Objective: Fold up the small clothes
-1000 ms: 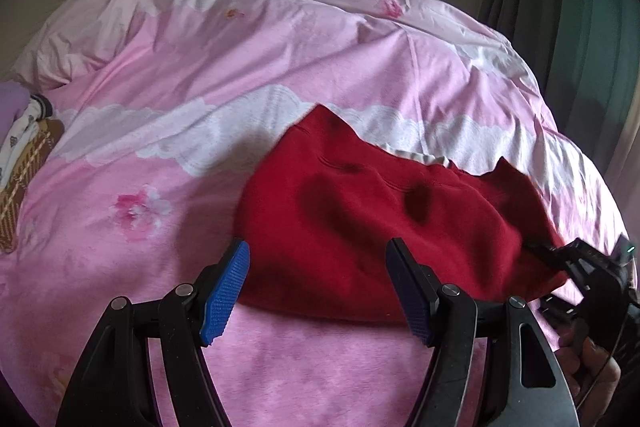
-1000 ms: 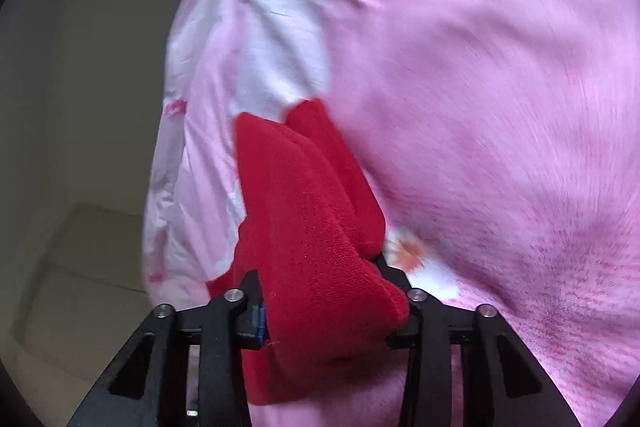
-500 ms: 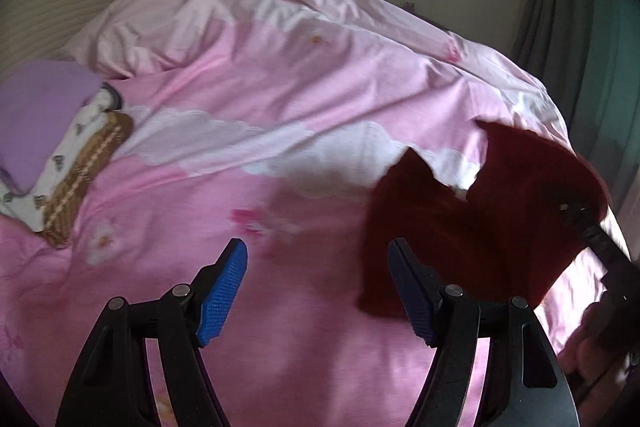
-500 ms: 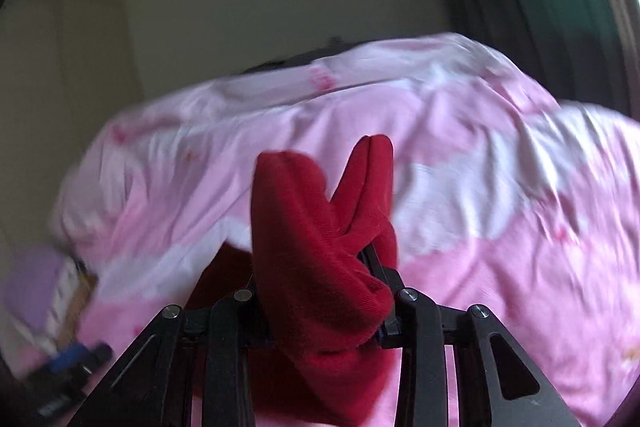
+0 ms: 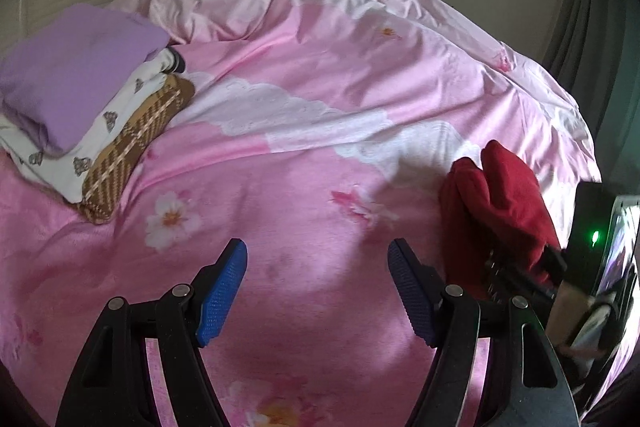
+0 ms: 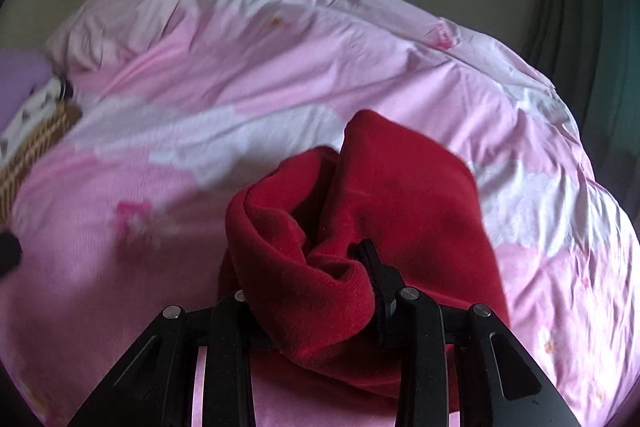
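A red fleece garment (image 6: 360, 227) is bunched and held up over the pink bed cover (image 6: 240, 75) by my right gripper (image 6: 316, 291), whose jaws are shut on its folded edge. In the left wrist view the red garment (image 5: 500, 211) hangs at the right, with the right gripper (image 5: 516, 275) below it. My left gripper (image 5: 318, 291) is open and empty, its blue pads (image 5: 224, 291) spread wide above bare pink cover (image 5: 300, 131), to the left of the garment.
A stack of folded clothes lies at the far left of the bed: a lilac piece (image 5: 72, 75) on a white printed one (image 5: 108, 131) and a brown checked one (image 5: 132, 151). A dark curtain (image 5: 592, 27) hangs at the right. A wall stands behind the bed.
The right gripper has lifted the red garment off the bed and bunched it, carrying it to the right. The left wrist view has swung left, bringing the folded stack into sight.
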Available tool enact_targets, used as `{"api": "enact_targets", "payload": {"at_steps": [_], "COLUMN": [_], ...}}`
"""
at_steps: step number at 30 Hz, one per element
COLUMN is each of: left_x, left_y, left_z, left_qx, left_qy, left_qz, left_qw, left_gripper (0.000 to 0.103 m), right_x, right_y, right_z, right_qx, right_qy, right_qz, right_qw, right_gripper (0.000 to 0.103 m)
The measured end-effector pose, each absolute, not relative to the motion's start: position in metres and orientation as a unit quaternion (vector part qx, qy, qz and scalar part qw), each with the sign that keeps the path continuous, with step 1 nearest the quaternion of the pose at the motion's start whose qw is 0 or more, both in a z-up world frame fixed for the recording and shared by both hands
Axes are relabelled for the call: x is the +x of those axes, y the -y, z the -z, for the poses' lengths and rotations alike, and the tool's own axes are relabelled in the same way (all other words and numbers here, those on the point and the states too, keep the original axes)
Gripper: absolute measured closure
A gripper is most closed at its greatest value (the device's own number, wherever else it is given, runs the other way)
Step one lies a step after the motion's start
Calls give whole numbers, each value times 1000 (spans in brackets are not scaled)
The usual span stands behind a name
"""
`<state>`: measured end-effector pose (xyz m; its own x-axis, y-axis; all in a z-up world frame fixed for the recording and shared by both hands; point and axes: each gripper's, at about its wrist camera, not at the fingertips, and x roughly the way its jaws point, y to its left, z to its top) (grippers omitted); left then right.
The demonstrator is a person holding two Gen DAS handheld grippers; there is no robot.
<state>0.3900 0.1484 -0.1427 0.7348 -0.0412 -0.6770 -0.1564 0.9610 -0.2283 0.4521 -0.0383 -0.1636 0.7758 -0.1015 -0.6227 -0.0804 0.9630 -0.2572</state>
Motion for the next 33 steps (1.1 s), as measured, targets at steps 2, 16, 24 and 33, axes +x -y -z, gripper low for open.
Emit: {"api": "enact_targets", "payload": {"at_steps": [2, 16, 24, 33], "left_x": [389, 388, 388, 389], "left_y": [-153, -149, -126, -59], "left_z": [145, 135, 117, 82], "left_qx": [-140, -145, -139, -105], "left_qy": [-364, -356, -348, -322], "left_qz": [-31, -14, 0, 65], "left_qw": [920, 923, 927, 939], "left_gripper": [31, 31, 31, 31], "right_x": [448, 460, 459, 445], "right_y": [30, 82, 101, 164], "right_z": [168, 149, 129, 91], "right_qx": [-142, 47, 81, 160], "right_qy": [-338, -405, -384, -355], "right_qz": [1, -172, -195, -206], "right_qw": [930, 897, 899, 898], "right_gripper": [55, 24, 24, 24]}}
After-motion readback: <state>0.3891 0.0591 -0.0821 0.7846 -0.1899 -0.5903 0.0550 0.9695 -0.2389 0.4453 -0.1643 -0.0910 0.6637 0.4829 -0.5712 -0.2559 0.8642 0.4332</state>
